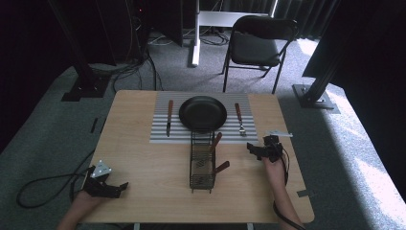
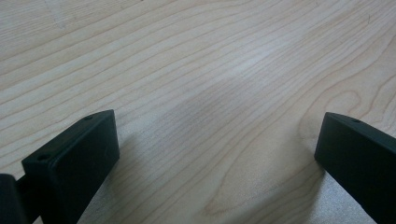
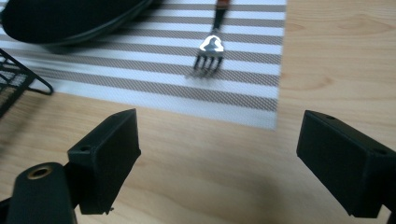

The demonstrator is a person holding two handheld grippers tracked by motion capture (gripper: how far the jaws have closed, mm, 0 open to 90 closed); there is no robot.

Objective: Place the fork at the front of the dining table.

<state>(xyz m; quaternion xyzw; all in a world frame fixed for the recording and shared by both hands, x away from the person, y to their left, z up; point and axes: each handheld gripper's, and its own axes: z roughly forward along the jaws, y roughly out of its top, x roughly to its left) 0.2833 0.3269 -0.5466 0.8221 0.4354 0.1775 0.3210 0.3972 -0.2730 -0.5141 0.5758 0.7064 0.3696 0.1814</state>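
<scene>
A black plate point(image 1: 203, 113) sits on a striped placemat point(image 1: 160, 134) at the far middle of the wooden table. A wooden-handled knife point(image 1: 169, 117) lies left of it and a fork point(image 1: 239, 119) right of it. In front of the mat stands a black wire basket point(image 1: 202, 165) holding two wooden-handled utensils point(image 1: 216, 141). My right gripper point(image 1: 253, 149) is open and empty just right of the basket; its own view shows the fork point(image 3: 211, 46), the plate's rim point(image 3: 65, 16) and the mat point(image 3: 140, 70) beyond the jaws point(image 3: 219, 144). My left gripper point(image 1: 119, 188) rests open at the near left, over bare wood point(image 2: 217, 154).
A corner of the wire basket point(image 3: 14, 77) lies left of the right gripper. A small white strip point(image 1: 279, 133) lies near the table's right edge and a grey tab point(image 1: 304, 193) at the near right. A folding chair point(image 1: 256, 45) and frame posts stand beyond the table.
</scene>
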